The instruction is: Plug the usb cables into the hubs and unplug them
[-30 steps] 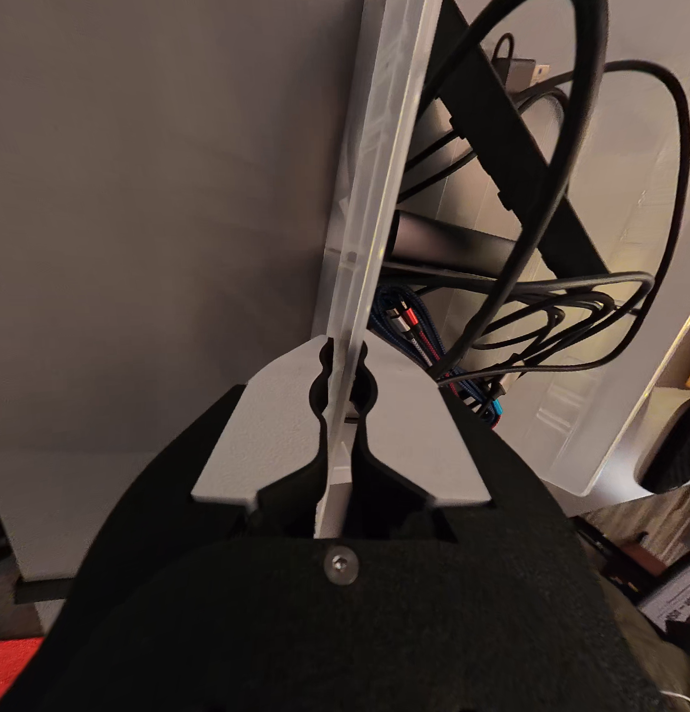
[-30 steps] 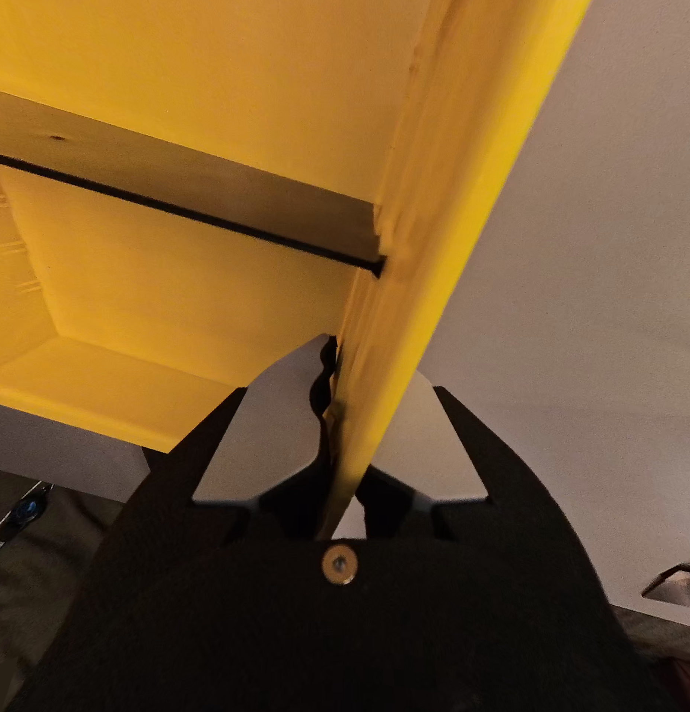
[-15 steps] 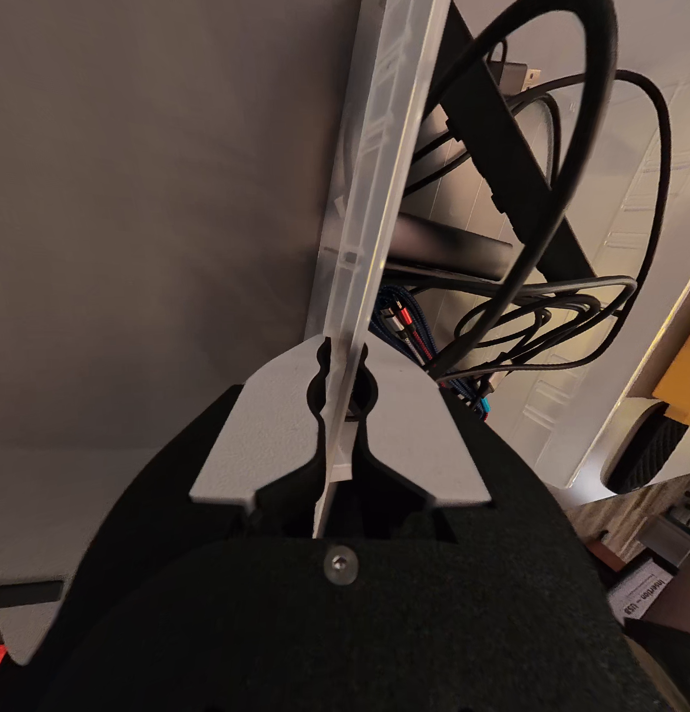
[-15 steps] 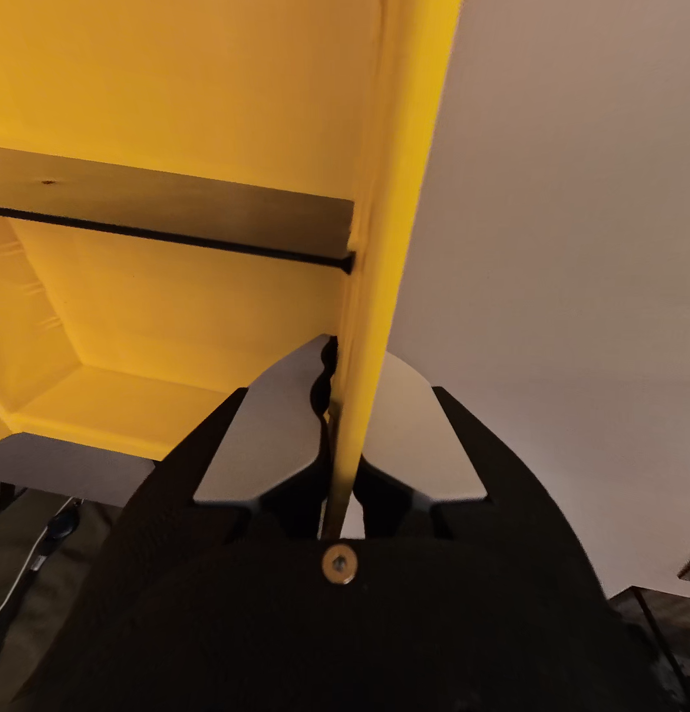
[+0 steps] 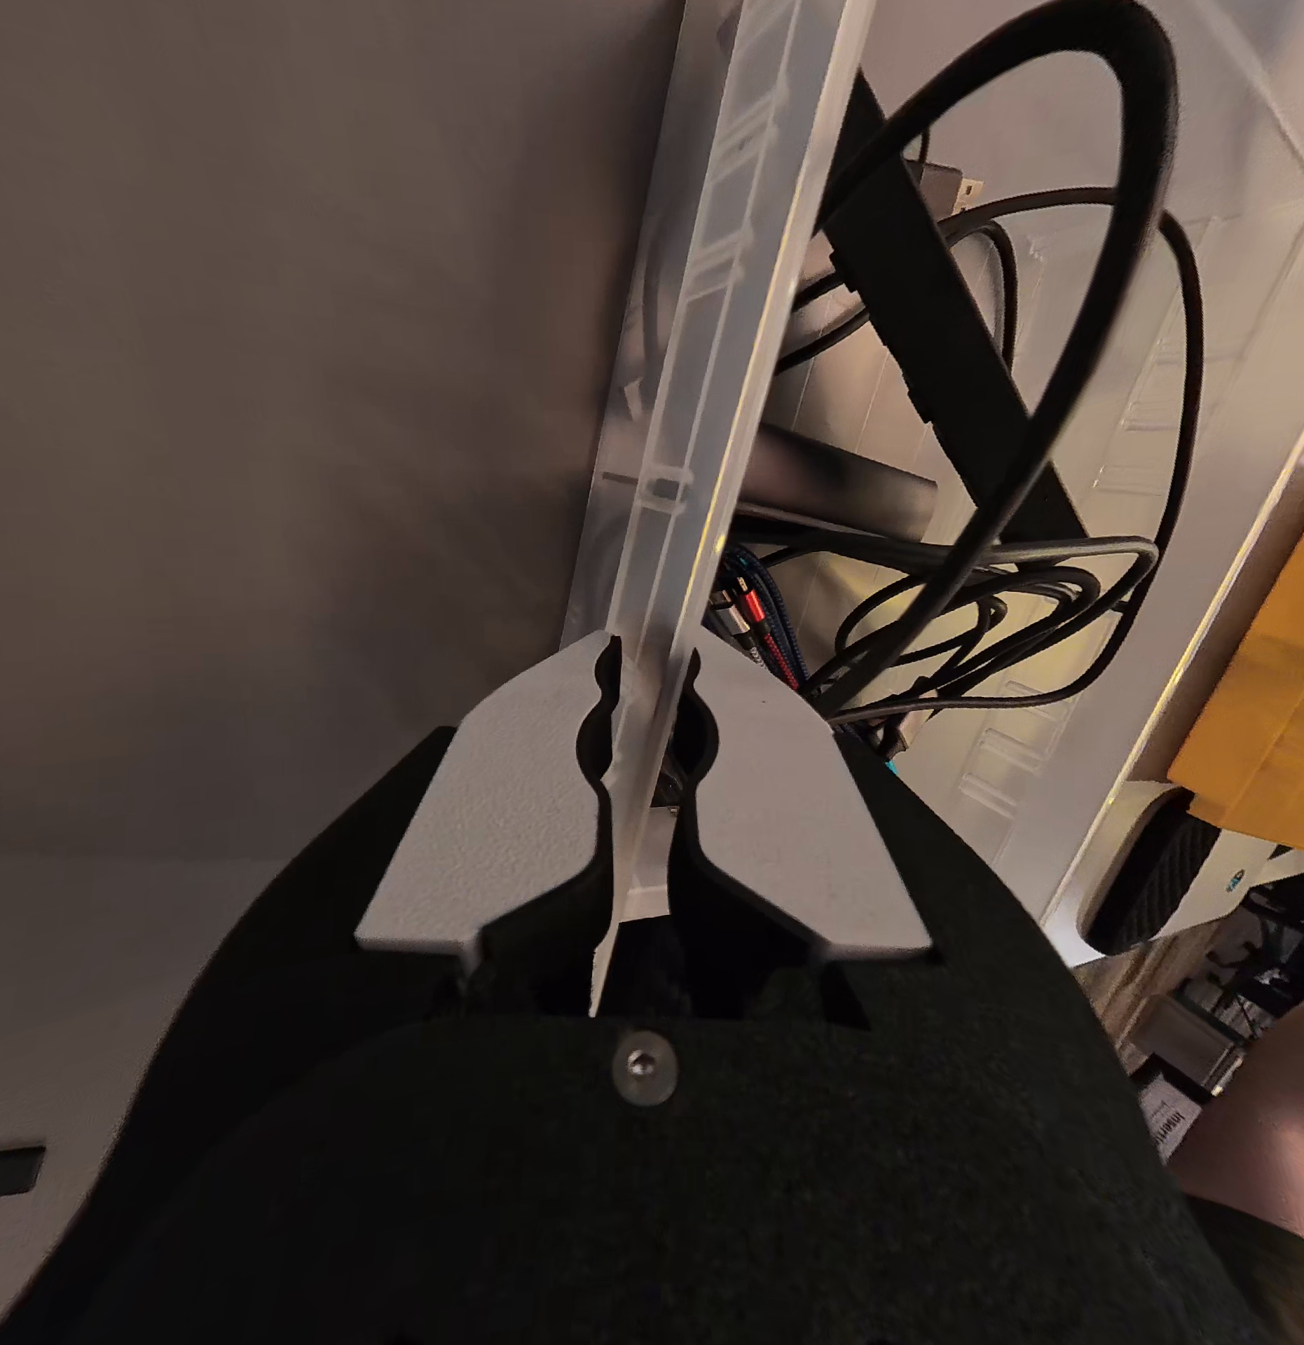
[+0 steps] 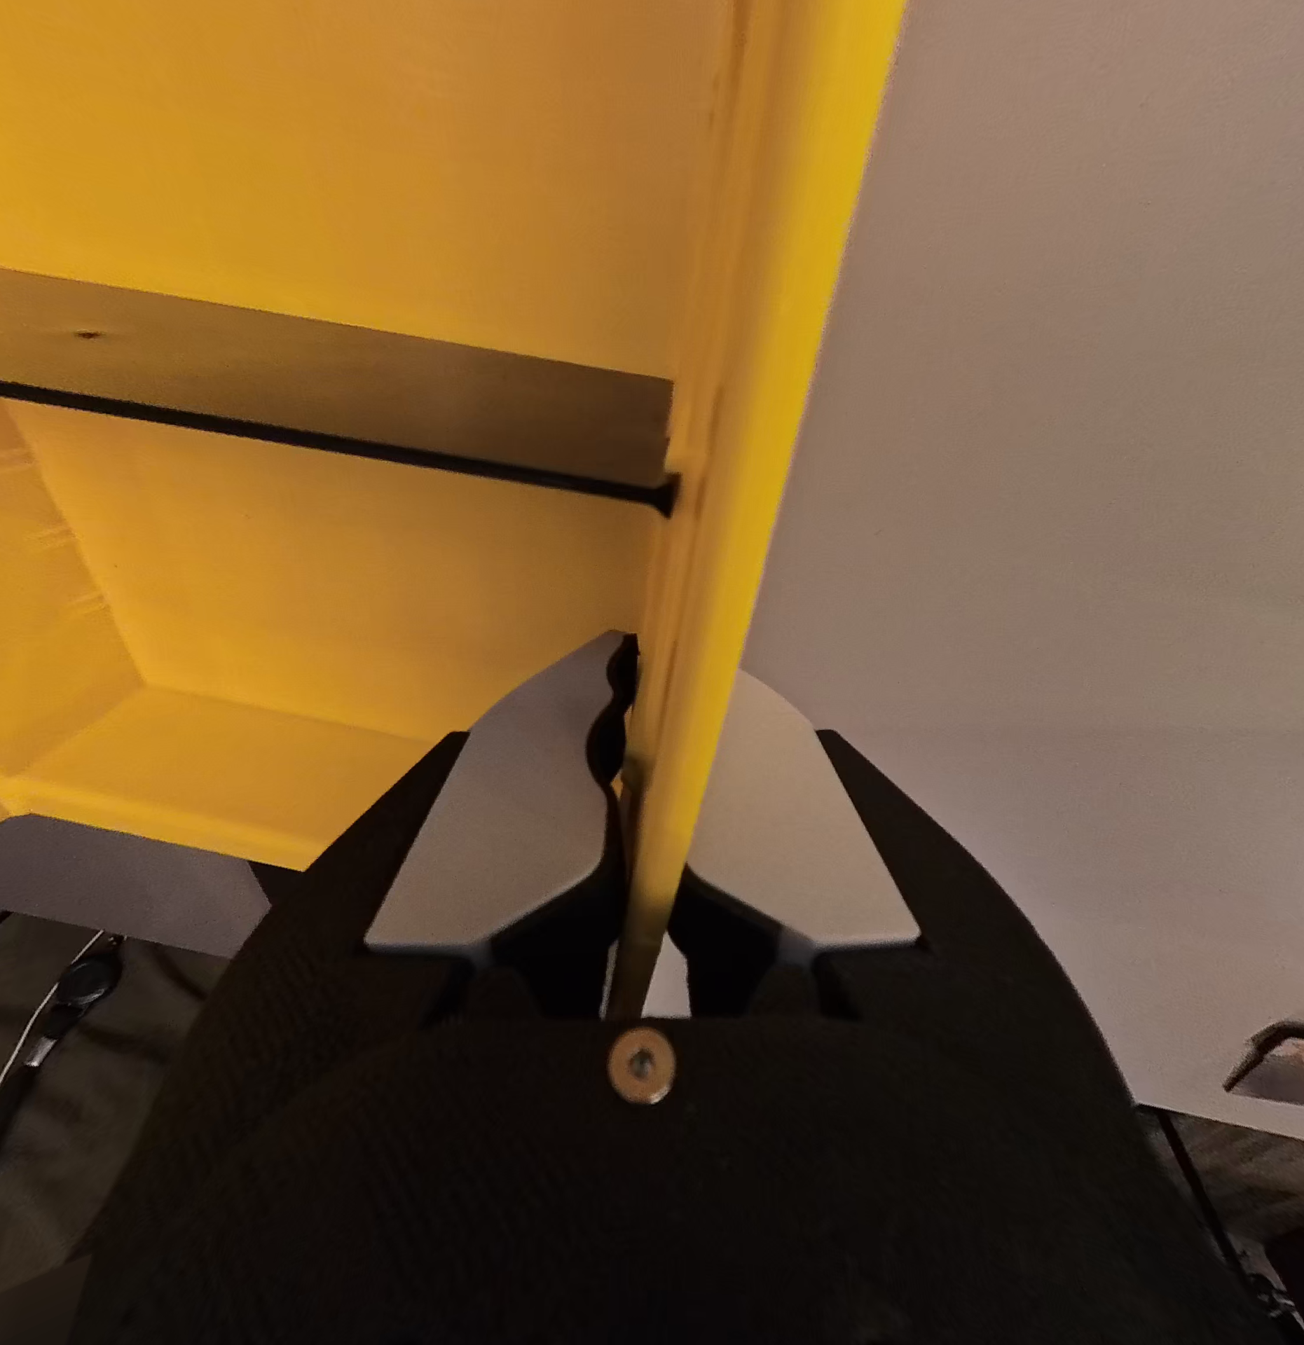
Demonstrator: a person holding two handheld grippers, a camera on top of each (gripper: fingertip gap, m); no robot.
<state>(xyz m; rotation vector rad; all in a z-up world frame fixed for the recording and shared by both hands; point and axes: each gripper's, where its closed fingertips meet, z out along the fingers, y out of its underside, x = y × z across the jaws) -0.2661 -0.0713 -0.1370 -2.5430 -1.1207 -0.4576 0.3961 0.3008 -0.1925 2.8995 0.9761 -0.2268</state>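
Left hand-held gripper (image 5: pixel 652 655) clamps clear bin (image 5: pixel 714 407) rim; cables (image 5: pixel 998 597) and hubs (image 5: pixel 918 262) loose inside. Right hand-held gripper (image 6: pixel 667 655) clamps yellow bin (image 6: pixel 765 364) wall. Your thin-edge grips may slip; tilt spills cables.

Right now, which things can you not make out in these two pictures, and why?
- Left wrist view: the hubs and cable ends in the clear bin; tangled black cables and the bin's wall hide them.
- Left wrist view: the yellow bin, cut off by the right edge.
- Right wrist view: the right gripper far finger tip, hidden behind the yellow bin's wall.
- Right wrist view: no hub or cable shows.
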